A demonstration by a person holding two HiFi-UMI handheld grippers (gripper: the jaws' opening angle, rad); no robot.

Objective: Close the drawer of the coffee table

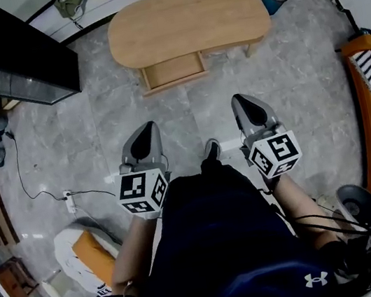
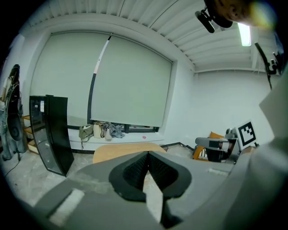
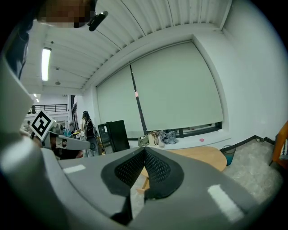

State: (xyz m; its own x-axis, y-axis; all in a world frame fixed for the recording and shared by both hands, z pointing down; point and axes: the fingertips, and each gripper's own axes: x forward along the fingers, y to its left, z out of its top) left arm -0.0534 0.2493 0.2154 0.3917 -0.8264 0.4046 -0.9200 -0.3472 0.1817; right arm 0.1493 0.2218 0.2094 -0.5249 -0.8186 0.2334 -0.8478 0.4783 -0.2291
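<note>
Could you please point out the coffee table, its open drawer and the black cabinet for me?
coffee table [image 1: 188, 19], head view, middle of the wooden top.
drawer [image 1: 173, 70], head view, its bare inner floor.
black cabinet [image 1: 16, 53], head view, its dark upper face.

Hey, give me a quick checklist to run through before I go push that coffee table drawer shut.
1. Drawer sticking out of the coffee table: ok, it is open.
2. Left tool shut and empty: ok.
3. Right tool shut and empty: ok.
4. Tools at the drawer front: not ok, both well short of it.
5. Floor towards the drawer free of obstacles: ok.
</note>
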